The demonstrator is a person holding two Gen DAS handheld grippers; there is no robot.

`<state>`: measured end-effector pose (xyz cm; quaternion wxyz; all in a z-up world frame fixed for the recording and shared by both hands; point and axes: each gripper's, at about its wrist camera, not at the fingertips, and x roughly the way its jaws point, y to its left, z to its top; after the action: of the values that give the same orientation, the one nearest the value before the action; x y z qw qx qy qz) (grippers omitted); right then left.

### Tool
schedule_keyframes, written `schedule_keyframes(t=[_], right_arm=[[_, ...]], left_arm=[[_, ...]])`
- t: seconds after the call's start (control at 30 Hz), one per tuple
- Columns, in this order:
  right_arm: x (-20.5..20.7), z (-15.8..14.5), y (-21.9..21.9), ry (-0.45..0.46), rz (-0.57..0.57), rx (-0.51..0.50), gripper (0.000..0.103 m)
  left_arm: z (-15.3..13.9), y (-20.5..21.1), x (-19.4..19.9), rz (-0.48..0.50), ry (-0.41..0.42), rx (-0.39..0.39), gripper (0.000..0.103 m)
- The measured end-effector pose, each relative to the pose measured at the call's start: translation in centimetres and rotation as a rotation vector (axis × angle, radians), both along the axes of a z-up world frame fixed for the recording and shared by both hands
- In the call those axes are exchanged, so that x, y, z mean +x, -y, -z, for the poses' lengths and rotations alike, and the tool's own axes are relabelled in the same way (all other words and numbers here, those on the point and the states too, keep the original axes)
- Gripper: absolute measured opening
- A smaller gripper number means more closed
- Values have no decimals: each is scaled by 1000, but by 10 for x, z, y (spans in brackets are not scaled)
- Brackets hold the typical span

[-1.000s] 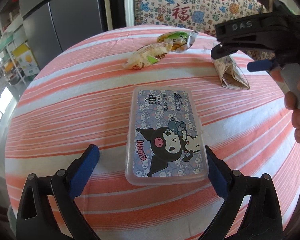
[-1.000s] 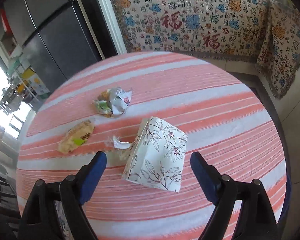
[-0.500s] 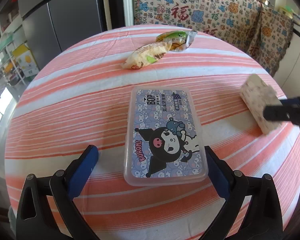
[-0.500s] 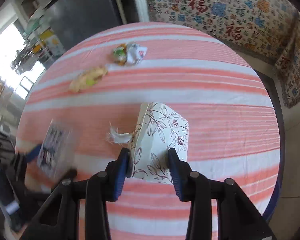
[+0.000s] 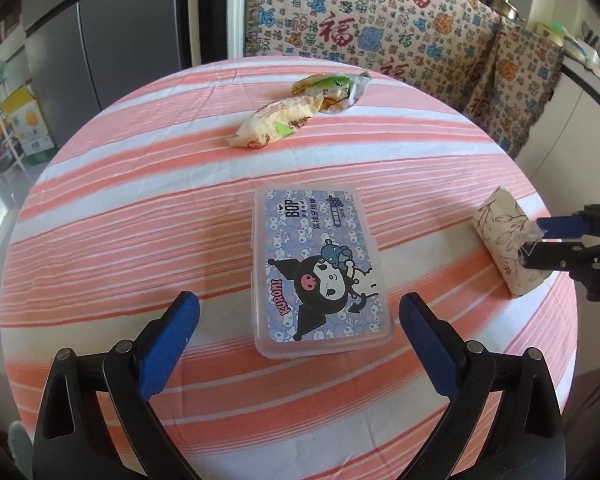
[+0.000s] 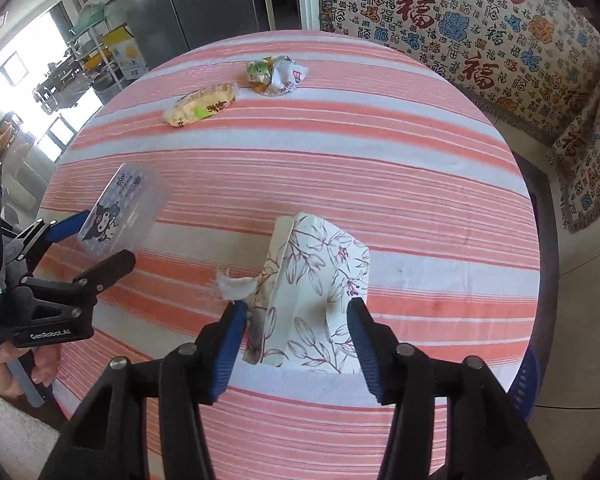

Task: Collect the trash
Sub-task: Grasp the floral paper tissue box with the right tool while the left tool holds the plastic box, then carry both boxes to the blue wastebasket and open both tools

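Observation:
A white floral paper bag (image 6: 312, 292) stands on the striped round table, with a scrap of tissue (image 6: 234, 284) at its left side. My right gripper (image 6: 296, 320) is shut on the bag's near end; it also shows in the left wrist view (image 5: 504, 248). My left gripper (image 5: 296, 320) is open and empty, its fingers on either side of the near end of a clear Kuromi box (image 5: 320, 268). A yellow snack wrapper (image 5: 276, 126) and a crumpled green and silver wrapper (image 5: 332, 88) lie at the far side of the table.
The table (image 5: 140, 220) has a pink and white striped cloth. A patterned cloth-covered sofa (image 6: 480, 28) stands behind it. A dark fridge (image 5: 100, 40) and shelves are at the back left. My left gripper shows in the right wrist view (image 6: 80, 248).
My right gripper closed on the floral bag and drew it toward the table's near right edge. My left gripper stayed open over the Kuromi box.

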<state>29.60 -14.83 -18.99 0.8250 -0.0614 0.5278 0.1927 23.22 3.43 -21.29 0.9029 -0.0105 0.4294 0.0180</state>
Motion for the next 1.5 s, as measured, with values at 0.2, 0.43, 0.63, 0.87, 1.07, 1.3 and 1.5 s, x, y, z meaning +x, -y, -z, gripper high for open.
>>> schedule_keyframes(t=[0.2,0.43,0.63,0.87,1.07,1.3,1.5], right_arm=[[5,0,-10,-17,-24,-41,55],[-1,-7,-8,25,-30,-44,35],[-20,-22,10,61,-24,10,35],[-31,-23,42,49,22,86,35],[-40,-23,62,51,55,123,35],[-45,-27,81,63,89,147,35],[-52,-35,115,96,150,168,35]], left_arm=[[-2,5,10,11,-29,18,93],[-8,5,2,29,-18,-21,65],[-20,8,-16,33,17,-91,65],[-31,32,-27,67,27,-99,65],[-34,57,-34,97,20,-98,65],[-46,93,-38,155,24,-102,65],[-57,148,-43,245,35,-129,65]])
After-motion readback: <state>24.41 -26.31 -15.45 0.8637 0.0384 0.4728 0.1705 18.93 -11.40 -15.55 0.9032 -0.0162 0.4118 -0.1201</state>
